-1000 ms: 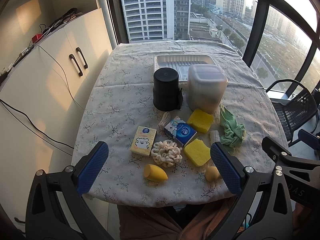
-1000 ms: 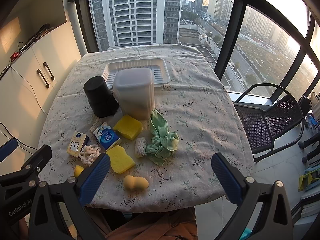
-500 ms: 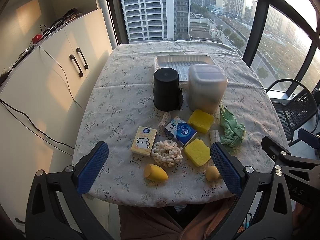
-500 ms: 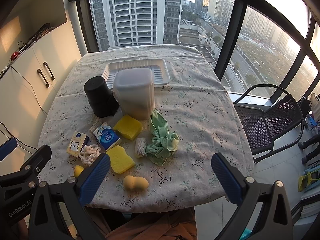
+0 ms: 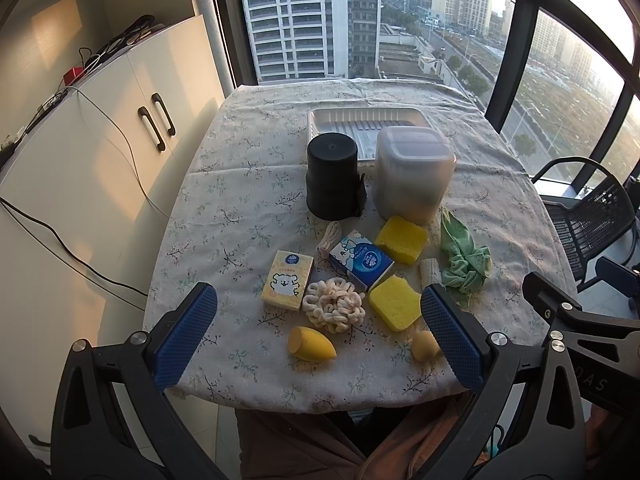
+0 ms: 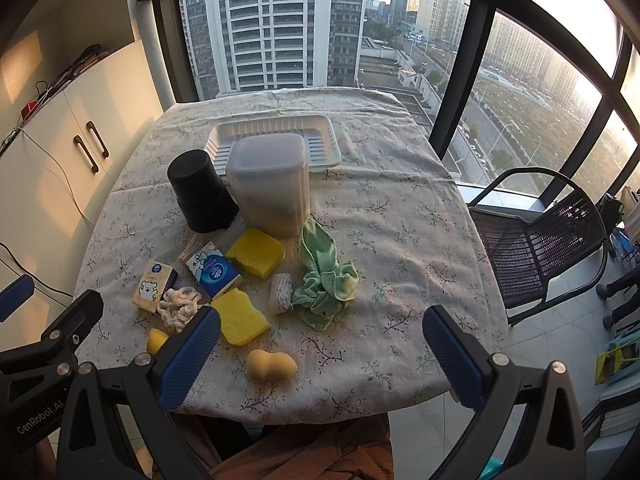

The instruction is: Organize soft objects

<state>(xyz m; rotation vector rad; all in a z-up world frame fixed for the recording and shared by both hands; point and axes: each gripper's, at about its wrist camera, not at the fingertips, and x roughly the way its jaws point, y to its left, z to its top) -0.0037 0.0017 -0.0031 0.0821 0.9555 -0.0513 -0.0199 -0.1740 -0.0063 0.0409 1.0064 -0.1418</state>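
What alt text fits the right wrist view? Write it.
Open right gripper hovers at the near edge of a floral-clothed table strewn with yellow sponges, a green cloth and tissue packs. Behind stand a black cup, a tub and a tray.

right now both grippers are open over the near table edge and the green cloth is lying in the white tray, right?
Not quite. The green cloth lies crumpled on the tablecloth, near the frosted lidded container, not in the white tray; the right wrist view shows it. The left gripper and right gripper are open.
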